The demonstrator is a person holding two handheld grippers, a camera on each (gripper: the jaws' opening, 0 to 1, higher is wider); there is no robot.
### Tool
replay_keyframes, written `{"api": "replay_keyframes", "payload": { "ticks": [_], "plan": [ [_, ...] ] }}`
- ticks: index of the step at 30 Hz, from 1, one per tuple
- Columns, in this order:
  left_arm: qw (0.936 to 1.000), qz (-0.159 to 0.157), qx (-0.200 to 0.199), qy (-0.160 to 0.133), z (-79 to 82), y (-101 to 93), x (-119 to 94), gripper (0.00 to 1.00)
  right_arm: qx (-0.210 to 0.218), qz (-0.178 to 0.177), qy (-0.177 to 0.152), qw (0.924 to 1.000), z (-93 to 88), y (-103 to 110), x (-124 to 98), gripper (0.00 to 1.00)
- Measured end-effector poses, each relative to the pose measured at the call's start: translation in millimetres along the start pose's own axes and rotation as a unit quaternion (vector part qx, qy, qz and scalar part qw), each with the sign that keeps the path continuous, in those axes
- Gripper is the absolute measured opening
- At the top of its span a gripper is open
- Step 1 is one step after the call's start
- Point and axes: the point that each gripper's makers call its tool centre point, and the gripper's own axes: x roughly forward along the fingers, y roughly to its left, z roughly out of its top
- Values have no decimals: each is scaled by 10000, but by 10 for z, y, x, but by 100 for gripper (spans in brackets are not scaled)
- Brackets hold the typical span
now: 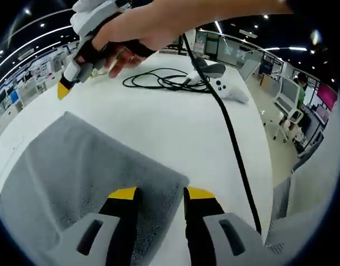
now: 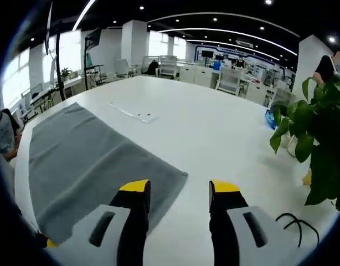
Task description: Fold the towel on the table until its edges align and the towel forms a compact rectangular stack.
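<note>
Jaws of the left hand-held gripper (image 1: 160, 195) stand apart with nothing between them, hovering just over the near corner of the towel (image 1: 92, 172). In the right gripper view the right hand-held gripper (image 2: 180, 188) is likewise released, its left jaw over the towel's corner (image 2: 175, 176) and its right jaw over bare bench (image 2: 214, 133).

In the left gripper view the right hand-held gripper (image 1: 76, 69) also appears at the top, held in a hand (image 1: 139, 30), well beyond the towel's far edge.

The towel, grey, lies flat and spread on the white bench, apparently in one layer; no fold shows yet, so the task looks to be at its start.

Further out on the bench lie a coiled black cable (image 1: 164, 82) and a white controller (image 1: 228, 88), and a thick black cord (image 1: 231, 133) runs along the bench beside the towel. A small clear plate (image 2: 134, 113) lies past the towel, and a plant (image 2: 319, 138) stands at the bench edge.

Risks, as I judge them: the corner could be pinched so shallowly that it slips free mid-fold, or one corner lifted ahead of the other, skewing the edges. The cord beside the towel could be dragged along or caught under the fold, since it lies close to the left jaws.
</note>
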Motion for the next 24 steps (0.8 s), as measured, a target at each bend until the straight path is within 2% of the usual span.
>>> {"api": "replay_keyframes", "payload": {
  "ticks": [2, 4, 6, 11, 14, 18, 19, 20, 22, 23, 24],
  "plan": [
    [10000, 16, 40, -33, 8, 9, 7, 32, -16, 18, 45, 10000, -12, 8, 70, 40],
    [9996, 72, 267, -22, -1, 32, 14, 30, -124, 27, 106, 9999, -33, 27, 156, 39],
    [9998, 60, 160, -60, 9, 30, 15, 28, -248, 21, 223, 9994, -69, 2, 293, 38],
    [9998, 118, 159, -87, 8, 69, 12, 23, -330, 117, 275, 9990, -79, 106, 491, 34],
    [9997, 144, 129, -115, 4, 91, 11, 20, -292, 121, 362, 9988, -138, 120, 586, 27],
    [9997, 182, 150, -95, -6, 108, 5, 14, -260, -9, 446, 9987, -190, 35, 604, 25],
    [9997, 194, 153, -75, -11, 111, 1, 12, -187, -48, 489, 9986, -220, -11, 603, 24],
    [9996, 216, 154, -61, -15, 117, -3, 10, -14, 9, 386, 9993, -192, 13, 606, 23],
    [9997, 241, 77, -49, -20, 130, -18, 5, -13, 81, 433, 9990, -207, 6, 613, 18],
    [9993, 336, -166, -67, -18, 164, -44, 4, 7, 85, 442, 9990, -209, 0, 614, 15],
    [9987, 326, -324, -219, 23, 169, -54, 3, 79, 133, 444, 9989, -220, 26, 603, 14]
  ]
}}
